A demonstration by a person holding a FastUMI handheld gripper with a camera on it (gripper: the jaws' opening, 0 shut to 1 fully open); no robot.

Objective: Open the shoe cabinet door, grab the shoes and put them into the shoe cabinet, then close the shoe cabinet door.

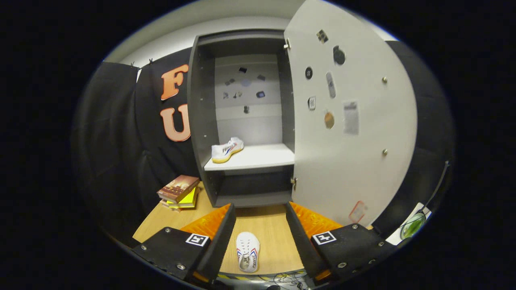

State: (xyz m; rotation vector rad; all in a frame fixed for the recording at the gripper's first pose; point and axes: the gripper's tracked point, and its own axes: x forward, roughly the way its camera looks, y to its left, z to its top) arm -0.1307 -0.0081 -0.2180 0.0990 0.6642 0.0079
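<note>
With the gripper [260,231] spread open over the second shoe [248,257] at 6 o'clock, lower squarely, pinch its sides, then carry it toward 12 o'clock beside the shelved shoe [227,150] in the open cabinet [201,121].

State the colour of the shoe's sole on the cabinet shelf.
Yellowish, under the white shoe, clearest in the gripper view.

Blurred stickers [350,117] on cabinet door [363,169]
</note>
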